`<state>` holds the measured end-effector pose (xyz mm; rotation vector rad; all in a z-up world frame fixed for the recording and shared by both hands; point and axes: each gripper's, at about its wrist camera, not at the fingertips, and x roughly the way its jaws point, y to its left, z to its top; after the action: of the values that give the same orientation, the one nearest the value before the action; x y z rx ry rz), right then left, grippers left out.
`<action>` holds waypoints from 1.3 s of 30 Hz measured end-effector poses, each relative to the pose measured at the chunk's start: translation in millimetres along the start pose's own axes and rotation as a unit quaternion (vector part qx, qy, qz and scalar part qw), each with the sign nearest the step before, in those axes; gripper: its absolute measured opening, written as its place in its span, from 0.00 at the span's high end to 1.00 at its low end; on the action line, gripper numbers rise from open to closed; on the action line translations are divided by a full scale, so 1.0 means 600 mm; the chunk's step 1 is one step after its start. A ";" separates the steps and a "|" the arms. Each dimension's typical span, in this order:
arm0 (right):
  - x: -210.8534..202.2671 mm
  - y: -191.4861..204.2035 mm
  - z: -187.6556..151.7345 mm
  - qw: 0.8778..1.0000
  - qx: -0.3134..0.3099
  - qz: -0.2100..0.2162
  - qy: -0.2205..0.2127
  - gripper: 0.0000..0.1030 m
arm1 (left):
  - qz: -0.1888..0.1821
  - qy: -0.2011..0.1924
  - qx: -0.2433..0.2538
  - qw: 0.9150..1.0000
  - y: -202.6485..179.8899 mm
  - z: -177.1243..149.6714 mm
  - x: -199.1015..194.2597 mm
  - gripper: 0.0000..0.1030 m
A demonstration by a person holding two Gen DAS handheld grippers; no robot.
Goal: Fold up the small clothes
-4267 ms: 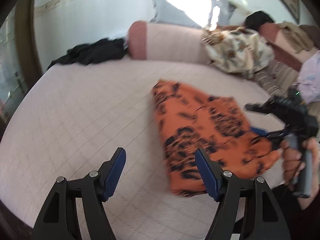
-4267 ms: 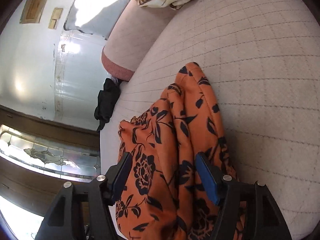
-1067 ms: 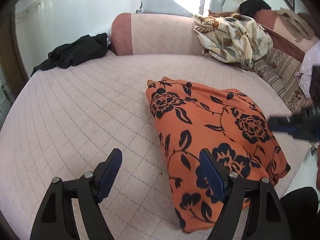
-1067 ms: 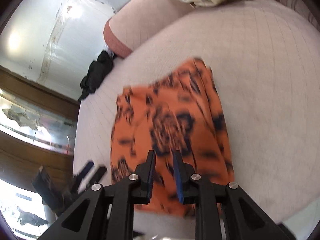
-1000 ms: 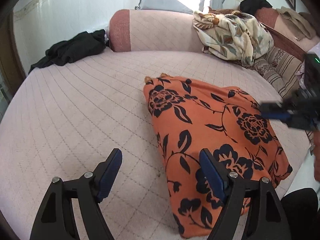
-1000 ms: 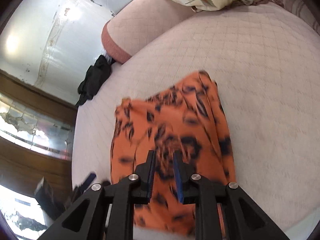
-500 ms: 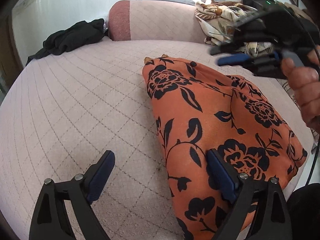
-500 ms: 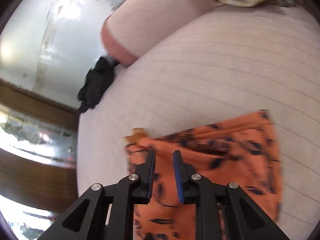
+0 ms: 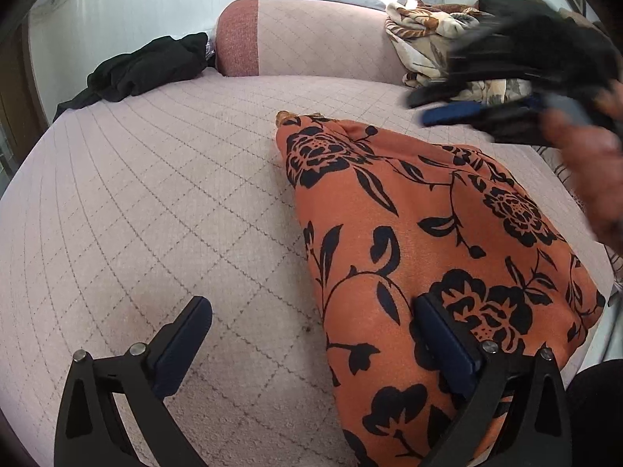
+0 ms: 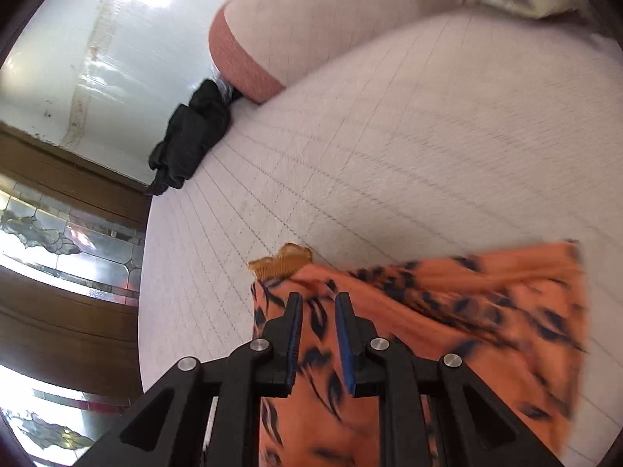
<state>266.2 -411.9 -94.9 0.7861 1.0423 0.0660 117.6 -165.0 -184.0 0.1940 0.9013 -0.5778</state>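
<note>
An orange garment with black flowers (image 9: 428,233) lies folded lengthwise on the pink quilted bed (image 9: 136,194). My left gripper (image 9: 311,303) hangs low over its near end. Its jaws are opening wide and hold nothing. One finger is over the cloth and the other over the bare quilt. My right gripper (image 9: 428,111), blurred and held by a hand (image 9: 592,163), hovers above the garment's far right side. In the right wrist view the right gripper (image 10: 318,297) is almost shut, with a narrow slit and nothing in it, above the garment (image 10: 447,311) near its tan-trimmed corner (image 10: 282,258).
A black heap of clothing (image 9: 148,66) lies at the bed's far left beside a pink bolster (image 9: 311,39). A cream patterned blanket (image 9: 428,39) is piled at the back right. Dark wood and leaded glass (image 10: 58,233) border the bed's left side.
My left jaws have spread wider and the gripper has sunk slightly toward the garment. The right gripper swung in from the right to above the garment's far end.
</note>
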 end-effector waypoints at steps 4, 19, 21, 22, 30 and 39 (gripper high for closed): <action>-0.122 -0.038 -0.055 0.999 -0.004 -0.026 -0.025 0.79 | -0.006 -0.004 -0.007 1.000 0.003 -0.006 -0.002 0.00; -0.220 -0.101 -0.329 0.998 0.000 -0.055 -0.026 0.76 | 0.054 -0.089 0.115 0.988 -0.054 -0.040 -0.089 0.00; -0.263 -0.103 -0.345 0.996 -0.022 -0.071 -0.051 0.76 | 0.054 -0.089 0.117 0.988 -0.062 -0.040 -0.106 0.00; -0.287 -0.108 -0.353 0.995 -0.023 -0.075 -0.067 0.76 | 0.051 -0.089 0.110 0.989 -0.063 -0.040 -0.116 0.00; -0.382 -0.110 -0.369 0.986 0.001 -0.067 -0.153 0.20 | 0.036 -0.105 0.096 0.989 -0.094 -0.038 -0.210 0.00; -0.408 -0.055 -0.386 0.983 -0.039 -0.062 -0.166 0.20 | 0.055 -0.149 0.103 0.982 -0.109 -0.010 -0.298 0.00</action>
<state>-56.7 -407.1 7.3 0.6337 0.7647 -0.1275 -8.4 -147.0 -42.5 0.3332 0.5365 -0.5783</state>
